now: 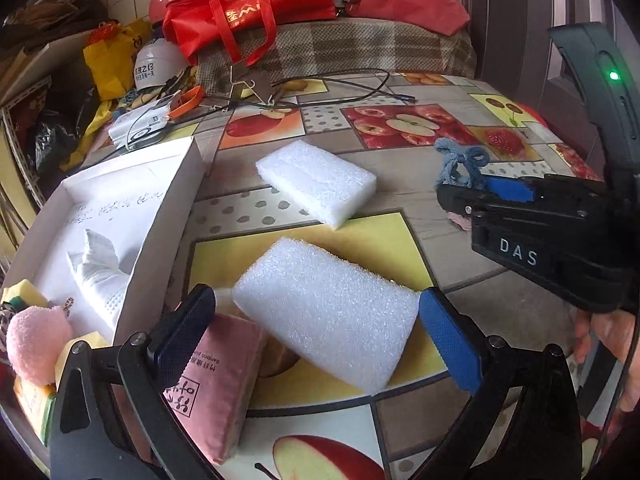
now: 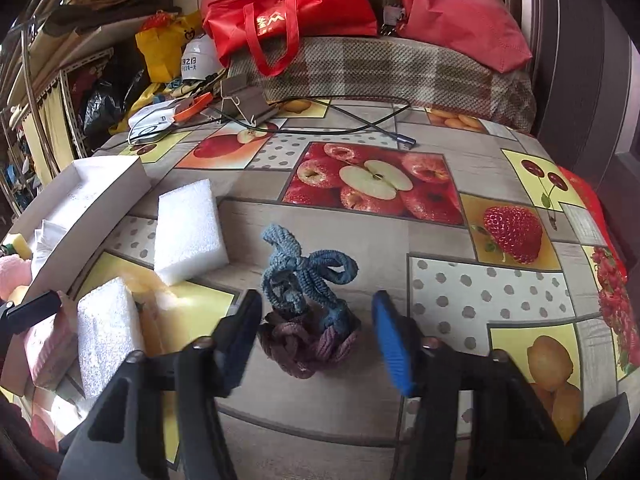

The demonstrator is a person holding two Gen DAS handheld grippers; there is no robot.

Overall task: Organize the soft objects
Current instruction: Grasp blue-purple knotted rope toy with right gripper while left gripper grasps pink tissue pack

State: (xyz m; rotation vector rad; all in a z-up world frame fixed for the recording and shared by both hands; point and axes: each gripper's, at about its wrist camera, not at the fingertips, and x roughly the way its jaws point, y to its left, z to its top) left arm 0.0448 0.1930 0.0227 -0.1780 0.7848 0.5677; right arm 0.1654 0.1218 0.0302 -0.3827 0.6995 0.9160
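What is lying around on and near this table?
Foam blocks: two, white, mid-table.
Hair ties: one knotted bundle, blue and purple, right of the blocks.
Box: one, white, open, left edge.
Cloth: one, white, inside box.
Plush: one, pink, by box's near end.
Pack: one, pink, beside nearer block.
Bags: two, red, behind table.
Cable: one, black, far side.
Table: one, fruit-print cover.
Left gripper: black, open, astride nearer block.
Right gripper: black, open, astride hair ties.
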